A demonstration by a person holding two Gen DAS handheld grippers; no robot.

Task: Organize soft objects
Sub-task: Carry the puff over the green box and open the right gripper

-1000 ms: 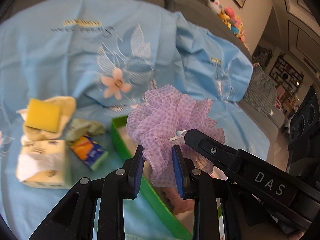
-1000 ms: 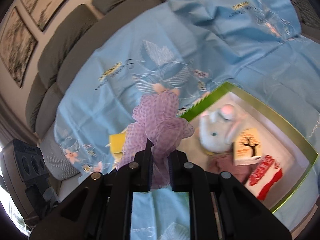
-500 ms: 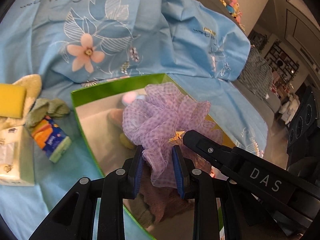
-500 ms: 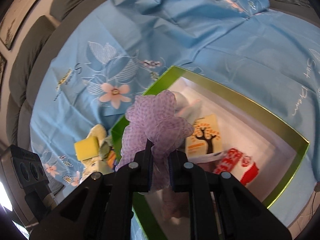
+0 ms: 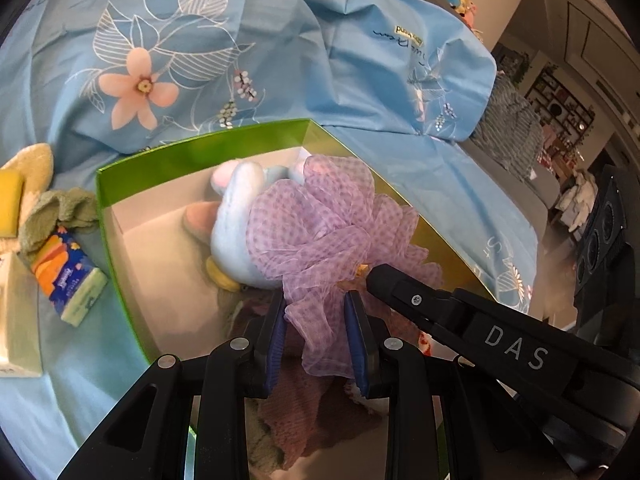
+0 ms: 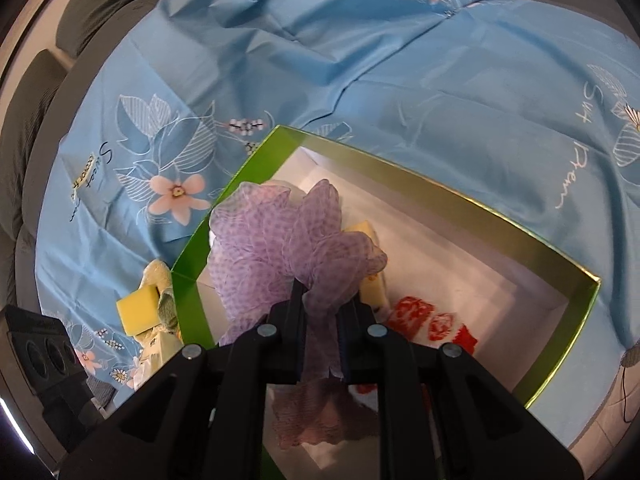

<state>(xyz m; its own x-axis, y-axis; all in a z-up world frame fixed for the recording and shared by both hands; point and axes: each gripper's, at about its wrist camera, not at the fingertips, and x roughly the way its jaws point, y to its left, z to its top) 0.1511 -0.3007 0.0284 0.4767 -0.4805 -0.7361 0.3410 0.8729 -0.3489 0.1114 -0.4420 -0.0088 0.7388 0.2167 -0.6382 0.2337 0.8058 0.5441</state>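
A purple mesh bath pouf [image 5: 320, 232] hangs over the open green box [image 5: 192, 152]. Both grippers hold it. My left gripper [image 5: 316, 320] is shut on its lower frill. My right gripper [image 6: 322, 312] is shut on the pouf [image 6: 288, 248] too, and its black finger [image 5: 400, 284] shows in the left wrist view. Inside the box [image 6: 460, 200] lie a pale blue plush toy [image 5: 236, 224], a mauve knit cloth [image 6: 320, 416], a red-and-white cloth [image 6: 424, 320] and a yellow card, partly hidden by the pouf.
Left of the box on the blue floral sheet [image 5: 200, 40] lie an orange tissue pack [image 5: 64, 272], a green cloth [image 5: 60, 212], a yellow sponge [image 6: 138, 308], a cream towel and a white tissue pack [image 5: 16, 312]. Black speakers stand at the sheet's edges.
Both grippers have carried the pouf from beside the box's left rim to over its inside and lower, toward the plush toy. Their hold on it has not changed.
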